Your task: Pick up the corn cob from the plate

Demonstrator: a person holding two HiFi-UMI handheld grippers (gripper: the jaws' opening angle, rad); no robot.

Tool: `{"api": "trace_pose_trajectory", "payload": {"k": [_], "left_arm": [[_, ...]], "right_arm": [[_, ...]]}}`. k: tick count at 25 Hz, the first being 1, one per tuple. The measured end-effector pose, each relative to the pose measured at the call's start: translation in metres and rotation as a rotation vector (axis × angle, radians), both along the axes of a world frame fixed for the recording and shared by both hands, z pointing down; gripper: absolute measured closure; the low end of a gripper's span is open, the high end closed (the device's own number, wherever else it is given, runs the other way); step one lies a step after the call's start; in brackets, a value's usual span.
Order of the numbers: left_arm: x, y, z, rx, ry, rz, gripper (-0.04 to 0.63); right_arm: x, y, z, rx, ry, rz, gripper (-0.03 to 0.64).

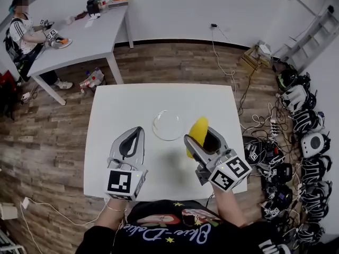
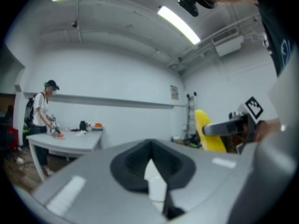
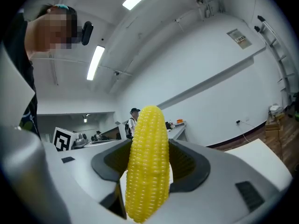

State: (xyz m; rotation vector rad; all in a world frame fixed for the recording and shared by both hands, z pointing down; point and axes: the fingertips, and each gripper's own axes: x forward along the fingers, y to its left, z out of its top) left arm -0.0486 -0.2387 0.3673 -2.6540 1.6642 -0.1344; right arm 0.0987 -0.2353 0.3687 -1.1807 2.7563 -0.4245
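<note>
My right gripper [image 1: 204, 138] is shut on a yellow corn cob [image 1: 197, 133], held above the white table to the right of the clear glass plate [image 1: 168, 125]. In the right gripper view the corn cob [image 3: 148, 162] stands upright between the jaws, which are tilted up toward the ceiling. The plate holds nothing. My left gripper [image 1: 132, 142] is shut with nothing in it, raised over the table's left half. From the left gripper view the corn cob [image 2: 208, 130] shows at the right, clamped in the other gripper.
The white table [image 1: 116, 110] stands on a wood floor. A grey table [image 1: 90, 36] is at the back left, where a seated person [image 1: 21, 36] works with grippers. Helmets and cables [image 1: 302, 142] crowd the floor at the right.
</note>
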Motion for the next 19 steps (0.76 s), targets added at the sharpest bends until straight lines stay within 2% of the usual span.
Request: {"api": "trace_pose_trajectory", "payload": {"k": [2,4,8,19], "left_arm": [[0.009,0.005,-0.007,0.04,-0.044,0.014,0.598],[0.019,0.01,-0.012,0.07,-0.057,0.043,0.598],[0.027,0.011,-0.012,0.051,-0.024,0.049,0.598],[0.015,0.011,-0.01,0.041,-0.026,-0.007,0.598]], "right_arm": [[0.007,0.004,0.0,-0.005,-0.008,0.021,0.362],[0.013,0.006,0.0,-0.015,-0.019,0.046,0.362],[0.02,0.007,-0.006,0.001,-0.015,0.057,0.362],[0.023,0.002,-0.001,-0.014,0.018,0.059,0.362]]}}
